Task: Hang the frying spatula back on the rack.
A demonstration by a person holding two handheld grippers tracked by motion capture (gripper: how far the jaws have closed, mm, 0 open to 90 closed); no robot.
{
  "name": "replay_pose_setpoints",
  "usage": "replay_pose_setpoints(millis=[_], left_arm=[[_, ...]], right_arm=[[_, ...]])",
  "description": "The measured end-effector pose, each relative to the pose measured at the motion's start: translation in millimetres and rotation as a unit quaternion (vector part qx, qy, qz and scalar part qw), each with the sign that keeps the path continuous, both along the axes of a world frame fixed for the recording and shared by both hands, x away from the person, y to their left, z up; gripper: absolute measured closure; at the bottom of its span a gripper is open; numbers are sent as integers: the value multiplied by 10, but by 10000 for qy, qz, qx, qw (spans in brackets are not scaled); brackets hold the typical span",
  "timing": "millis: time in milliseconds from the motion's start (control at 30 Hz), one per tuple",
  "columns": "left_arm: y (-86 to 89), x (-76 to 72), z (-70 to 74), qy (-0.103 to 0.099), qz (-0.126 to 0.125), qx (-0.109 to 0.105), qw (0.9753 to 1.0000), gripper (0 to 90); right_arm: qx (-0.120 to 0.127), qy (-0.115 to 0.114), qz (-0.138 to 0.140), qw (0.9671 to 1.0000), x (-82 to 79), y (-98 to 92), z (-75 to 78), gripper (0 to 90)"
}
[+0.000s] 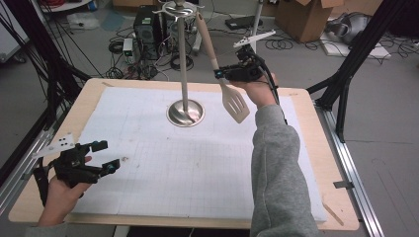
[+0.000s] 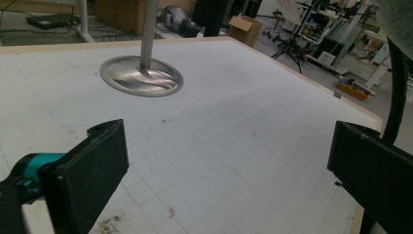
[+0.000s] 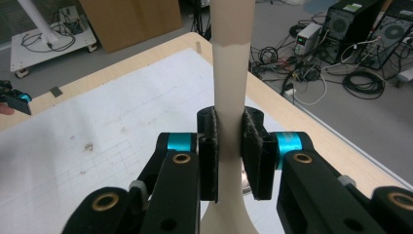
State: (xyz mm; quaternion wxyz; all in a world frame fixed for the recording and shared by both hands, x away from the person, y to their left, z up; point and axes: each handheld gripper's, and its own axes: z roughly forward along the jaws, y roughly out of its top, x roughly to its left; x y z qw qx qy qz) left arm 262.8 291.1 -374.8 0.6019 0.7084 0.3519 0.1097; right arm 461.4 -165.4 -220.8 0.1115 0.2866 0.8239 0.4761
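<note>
Right tool (image 1: 221,74) clenched on spatula (image 1: 235,102) neck near stand (image 1: 183,59), left tool (image 1: 102,156) released; risks slipping or knocking stand if swung.

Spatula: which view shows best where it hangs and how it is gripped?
High view: the whole spatula shows, its handle top at the stand and the right gripper shut just above the slotted blade. Right gripper view: a close look at the handle between its pads. Left gripper view: the stand's base.
</note>
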Motion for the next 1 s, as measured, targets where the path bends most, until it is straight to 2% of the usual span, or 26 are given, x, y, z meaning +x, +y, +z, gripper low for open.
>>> replay_pose_setpoints(millis=[467, 633, 767, 1000], left_arm=[[10, -7, 9, -12, 9, 16, 10000, 18], [19, -15, 16, -17, 32, 6, 10000, 18], [17, -19, 17, -23, 38, -7, 10000, 18], [16, -20, 18, -23, 41, 2, 10000, 18]], right_arm=[[9, -15, -64, 10000, 55, 126, -85, 783], [32, -133, -123, 9998, 70, 146, -127, 782], [108, -137, -111, 9998, 76, 164, -158, 782], [92, -168, -163, 9997, 74, 189, -166, 779]])
